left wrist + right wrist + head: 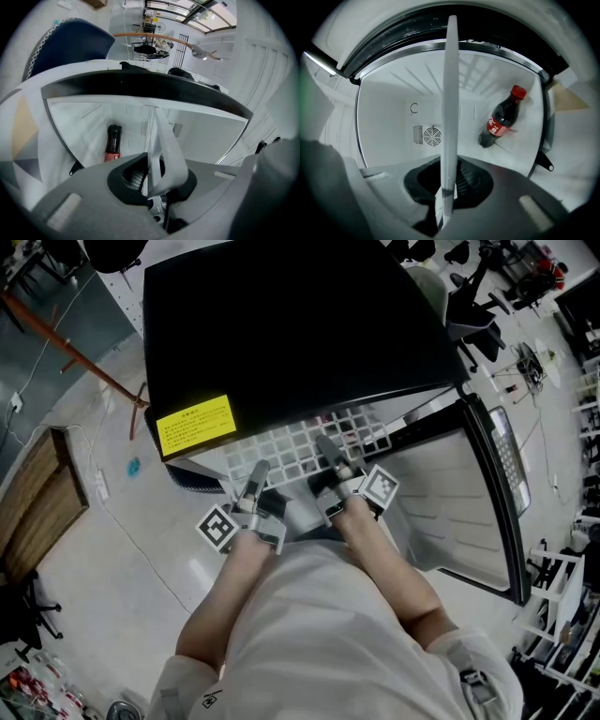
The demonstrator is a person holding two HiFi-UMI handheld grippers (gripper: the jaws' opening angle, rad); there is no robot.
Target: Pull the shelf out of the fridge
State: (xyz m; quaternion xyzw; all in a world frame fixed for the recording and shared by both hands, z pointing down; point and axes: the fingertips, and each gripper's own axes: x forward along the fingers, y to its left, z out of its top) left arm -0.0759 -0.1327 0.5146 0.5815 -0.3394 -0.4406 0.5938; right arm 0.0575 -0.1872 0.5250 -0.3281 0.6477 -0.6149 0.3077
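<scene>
A white wire-grid shelf sticks partway out of the black fridge, below its top. My left gripper and my right gripper are both shut on the shelf's front edge, side by side. In the left gripper view the shelf runs as a pale strip between the jaws of the left gripper. The right gripper view shows the shelf edge-on, pinched by the right gripper. A cola bottle lies on the fridge floor; the same bottle appears in the left gripper view.
The fridge door hangs open to the right. A yellow label sits on the fridge's front corner. A fan vent is in the back wall. A wooden board lies on the floor at left; cluttered racks stand at right.
</scene>
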